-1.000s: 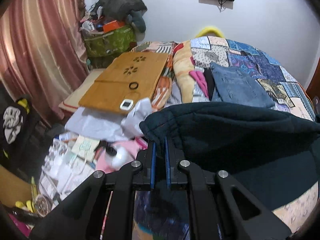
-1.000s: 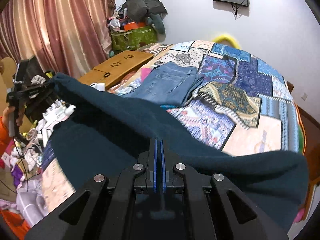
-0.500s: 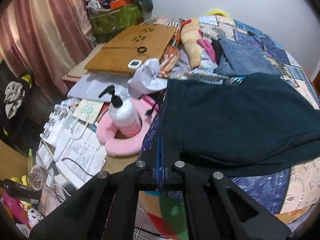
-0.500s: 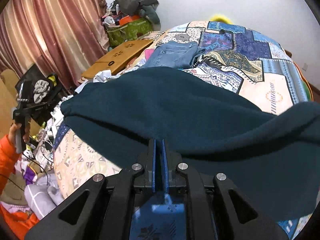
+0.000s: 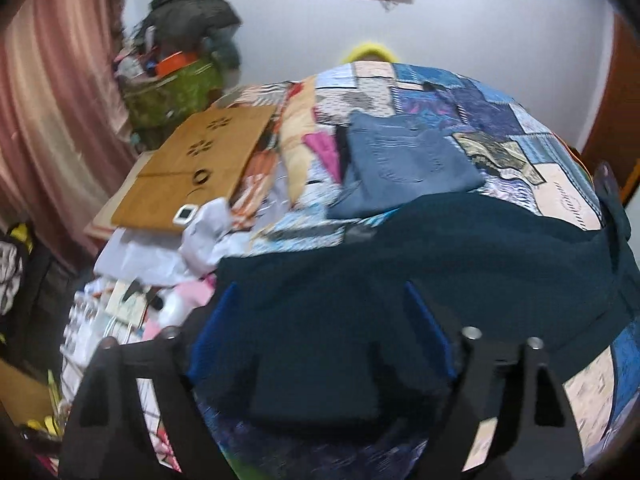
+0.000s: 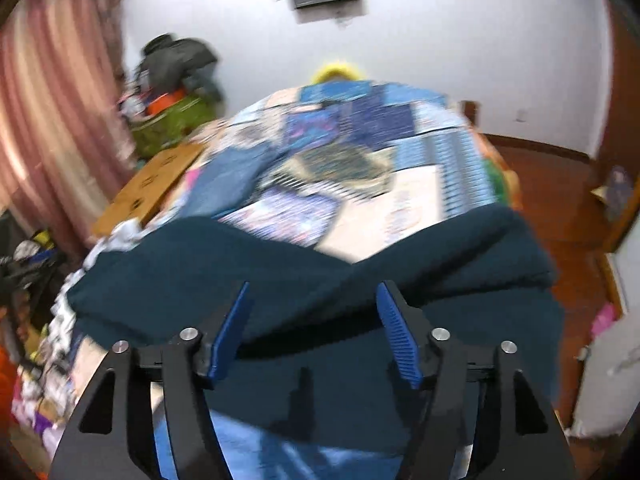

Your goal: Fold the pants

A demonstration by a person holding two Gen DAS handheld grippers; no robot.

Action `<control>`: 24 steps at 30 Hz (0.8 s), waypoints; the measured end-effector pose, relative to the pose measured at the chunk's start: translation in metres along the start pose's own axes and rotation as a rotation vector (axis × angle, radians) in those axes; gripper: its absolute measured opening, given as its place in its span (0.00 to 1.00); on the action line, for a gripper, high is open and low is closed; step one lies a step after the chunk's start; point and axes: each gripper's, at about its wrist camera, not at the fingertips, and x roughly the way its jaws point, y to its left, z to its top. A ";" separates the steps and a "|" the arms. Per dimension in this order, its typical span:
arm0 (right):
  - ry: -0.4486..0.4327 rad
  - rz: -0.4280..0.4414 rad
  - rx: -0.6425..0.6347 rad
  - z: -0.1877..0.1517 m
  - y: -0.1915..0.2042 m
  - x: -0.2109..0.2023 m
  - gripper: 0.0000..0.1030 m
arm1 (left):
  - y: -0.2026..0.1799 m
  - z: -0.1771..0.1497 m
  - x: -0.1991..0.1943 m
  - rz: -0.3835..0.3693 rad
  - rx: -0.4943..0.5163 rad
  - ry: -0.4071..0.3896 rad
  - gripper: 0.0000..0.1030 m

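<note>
Dark teal pants (image 5: 460, 256) lie folded across the near end of the patchwork bed (image 5: 500, 120). In the left wrist view my left gripper (image 5: 320, 292) hovers over their near left part, jaws opening wide, blue pads apart with cloth lying below and between them, unpressed. In the right wrist view the same pants (image 6: 280, 264) spread under my right gripper (image 6: 312, 292), whose jaws are also opening; its blue fingers (image 6: 394, 328) stand clear of the fabric. Both views are blurred by motion.
Folded blue jeans (image 5: 404, 160) lie on the bed beyond the teal pants. A wooden lap desk (image 5: 196, 164) and cluttered papers (image 5: 120, 304) sit left of the bed. Pink curtains (image 6: 52, 128) hang at left; wooden floor (image 6: 560, 184) lies right.
Both grippers, shut on the teal pants before, have let go and opened. The pants have dropped flat onto the bed, and both hands have shifted across it.
</note>
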 end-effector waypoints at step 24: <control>0.333 -0.182 0.348 0.055 -0.190 0.172 0.62 | -0.115 0.064 0.107 -0.079 0.148 0.124 0.88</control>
